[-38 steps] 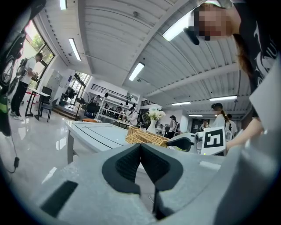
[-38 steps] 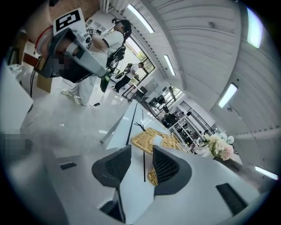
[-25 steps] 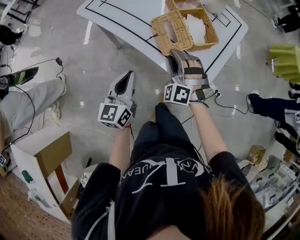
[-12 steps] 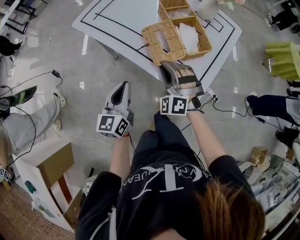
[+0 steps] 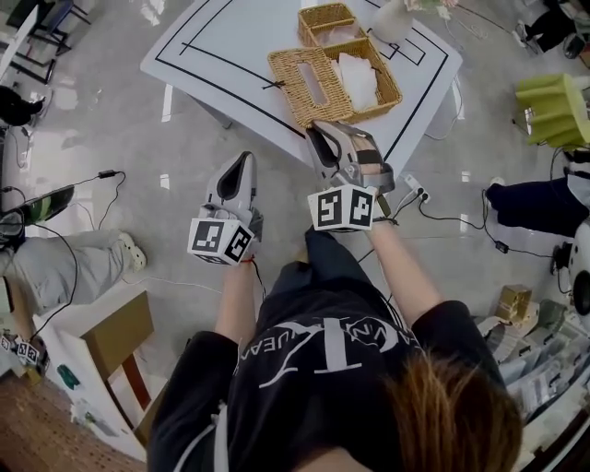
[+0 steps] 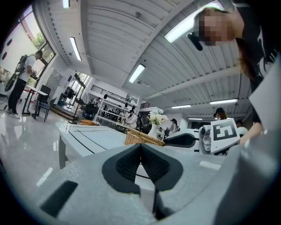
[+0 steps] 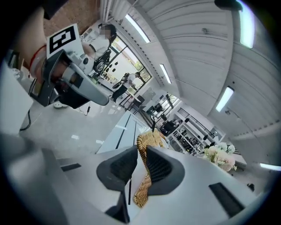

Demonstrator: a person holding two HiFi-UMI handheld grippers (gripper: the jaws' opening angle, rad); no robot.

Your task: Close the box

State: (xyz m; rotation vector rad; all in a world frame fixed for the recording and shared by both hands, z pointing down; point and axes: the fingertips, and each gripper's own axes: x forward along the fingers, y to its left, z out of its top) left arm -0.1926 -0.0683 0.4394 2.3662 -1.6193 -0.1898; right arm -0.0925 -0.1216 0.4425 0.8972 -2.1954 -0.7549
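Observation:
A wicker box with white paper inside stands on the white table. Its slotted lid lies flung open to the left. My right gripper is at the lid's near edge. In the right gripper view the woven lid runs between the jaws of the right gripper, which are closing around it with a sliver of gap still showing on the left pad's side. My left gripper hangs over the floor left of the table, shut and empty, its pads meeting in the left gripper view.
A smaller wicker basket and a white vase stand further back on the table. Black lines mark the tabletop. Cables trail on the floor at the right. A seated person's leg and a wooden shelf unit are at the left.
The view has tilted, so the table and box now sit higher and further left. My right gripper stays at the lid's near edge. My left gripper keeps its place, still shut.

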